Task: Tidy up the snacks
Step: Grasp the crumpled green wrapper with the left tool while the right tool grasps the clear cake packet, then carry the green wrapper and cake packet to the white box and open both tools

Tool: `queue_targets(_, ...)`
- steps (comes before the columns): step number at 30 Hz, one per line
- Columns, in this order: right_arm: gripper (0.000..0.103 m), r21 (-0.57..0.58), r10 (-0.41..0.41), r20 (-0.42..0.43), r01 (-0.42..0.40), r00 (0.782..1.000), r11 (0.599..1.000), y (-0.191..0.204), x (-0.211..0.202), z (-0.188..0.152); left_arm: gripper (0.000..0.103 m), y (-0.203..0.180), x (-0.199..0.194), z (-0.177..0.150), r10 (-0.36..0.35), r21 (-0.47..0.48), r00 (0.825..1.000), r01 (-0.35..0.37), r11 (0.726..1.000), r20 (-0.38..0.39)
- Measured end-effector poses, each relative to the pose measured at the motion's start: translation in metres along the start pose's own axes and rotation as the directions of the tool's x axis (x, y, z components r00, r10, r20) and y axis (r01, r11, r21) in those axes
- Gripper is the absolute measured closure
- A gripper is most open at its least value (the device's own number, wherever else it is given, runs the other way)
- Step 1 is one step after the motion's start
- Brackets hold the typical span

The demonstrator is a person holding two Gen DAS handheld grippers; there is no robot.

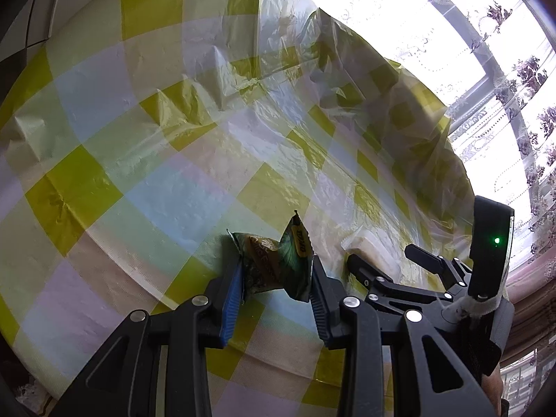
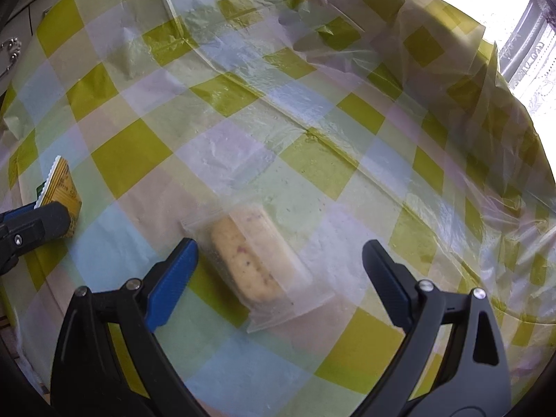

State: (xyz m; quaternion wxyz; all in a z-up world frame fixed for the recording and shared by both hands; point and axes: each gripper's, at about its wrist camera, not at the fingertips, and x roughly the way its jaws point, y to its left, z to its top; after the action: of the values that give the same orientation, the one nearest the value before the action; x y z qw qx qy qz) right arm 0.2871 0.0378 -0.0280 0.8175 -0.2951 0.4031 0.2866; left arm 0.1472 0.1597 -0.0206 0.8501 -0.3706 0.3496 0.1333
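My left gripper (image 1: pixel 276 272) is shut on a green and yellow snack packet (image 1: pixel 278 260) and holds it over the checked tablecloth (image 1: pixel 139 173). The same packet (image 2: pixel 60 187) shows at the left of the right wrist view, with the left gripper's fingertip (image 2: pixel 34 224) on it. My right gripper (image 2: pixel 279 255) is open, its two fingers either side of a pale bar in a clear wrapper (image 2: pixel 253 260) that lies flat on the cloth. The right gripper (image 1: pixel 385 264) and the bar (image 1: pixel 375 246) also show at the right of the left wrist view.
A large crumpled clear plastic bag (image 1: pixel 347 87) lies across the far side of the table, also seen in the right wrist view (image 2: pixel 399 52). A bright window with lace curtains (image 1: pixel 469 34) is behind it. The table edge (image 1: pixel 21 80) curves at the left.
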Motion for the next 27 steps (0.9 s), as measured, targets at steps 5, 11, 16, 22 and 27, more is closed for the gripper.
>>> queue_targets(5,0.008,0.125,0.071,0.003,-0.071,0.997,0.99,-0.013,0.009,0.002,0.066,-0.001,0.001,-0.001,-0.004,0.006,1.0,0.004,1.0,0.0)
queue_targets(11,0.029,0.208,0.131,0.024,-0.133,0.991,0.969,-0.02,0.008,-0.004,0.066,-0.004,0.003,-0.002,-0.005,0.019,1.0,0.005,1.0,-0.004)
queue_targets(16,0.064,0.23,0.114,0.034,-0.119,0.993,0.966,-0.021,0.002,-0.009,0.066,-0.006,0.004,-0.003,-0.002,0.032,1.0,0.002,0.999,-0.002)
queue_targets(22,0.064,0.276,0.089,0.042,-0.098,0.995,0.956,-0.021,-0.01,-0.026,0.066,-0.015,0.007,-0.007,-0.008,0.074,1.0,0.009,0.997,-0.017)
queue_targets(27,0.064,0.313,0.063,0.027,-0.068,0.998,0.947,-0.02,-0.023,-0.045,0.066,-0.024,0.009,-0.012,-0.015,0.111,0.999,0.019,0.994,-0.036)
